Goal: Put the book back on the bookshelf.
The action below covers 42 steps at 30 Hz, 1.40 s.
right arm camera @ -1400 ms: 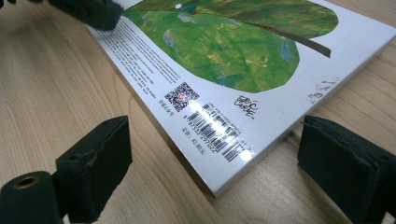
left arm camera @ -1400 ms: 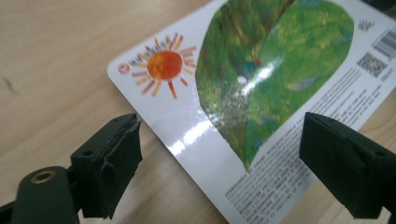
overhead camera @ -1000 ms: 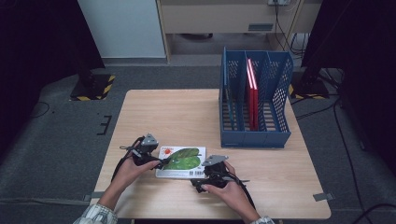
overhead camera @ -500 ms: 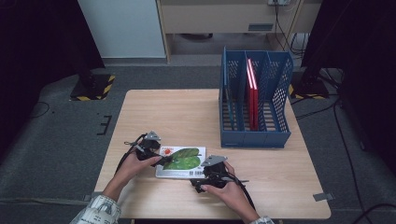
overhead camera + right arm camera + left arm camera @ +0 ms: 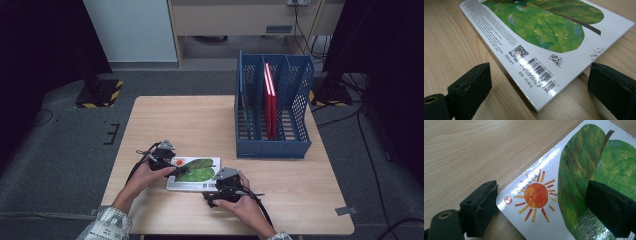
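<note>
— The picture book [image 5: 194,173] lies flat on our wooden table [image 5: 200,120], near its front edge, between our two grippers; the blue file rack [image 5: 272,112] with its red books [image 5: 270,100] stands well apart, farther back.

— Our left gripper [image 5: 546,205] has its jaws spread across the corner with the orange sun [image 5: 536,194], having just closed in slightly, pads not pressing.

— And our right gripper [image 5: 539,82] holds its jaws apart around the barcode [image 5: 541,72] corner, clear of the cover.
</note>
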Tool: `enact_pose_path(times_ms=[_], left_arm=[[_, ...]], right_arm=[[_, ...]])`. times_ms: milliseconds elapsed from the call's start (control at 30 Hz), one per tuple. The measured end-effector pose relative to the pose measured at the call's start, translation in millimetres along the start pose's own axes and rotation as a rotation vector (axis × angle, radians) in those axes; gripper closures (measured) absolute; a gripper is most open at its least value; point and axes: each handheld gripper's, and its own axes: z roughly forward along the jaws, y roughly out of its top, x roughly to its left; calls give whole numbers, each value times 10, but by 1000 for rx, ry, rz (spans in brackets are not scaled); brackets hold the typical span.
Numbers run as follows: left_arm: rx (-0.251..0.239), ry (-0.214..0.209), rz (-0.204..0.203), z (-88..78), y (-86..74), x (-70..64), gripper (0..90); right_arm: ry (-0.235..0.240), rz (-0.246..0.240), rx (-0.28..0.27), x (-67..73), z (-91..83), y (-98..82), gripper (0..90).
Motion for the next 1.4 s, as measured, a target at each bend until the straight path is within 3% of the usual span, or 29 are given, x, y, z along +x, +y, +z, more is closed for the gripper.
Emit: enact_pose_path(times_ms=[333,933,1400], left_arm=[[-6,24,-35,-22,12,-1,182],[12,41,-50,-47,54,-32,201],[-15,37,-63,-124,86,-45,207]], right_arm=[[-53,-35,30,55,48,27,20],[-81,-16,35,89,77,45,3],[-98,0,34,103,88,55,3]])
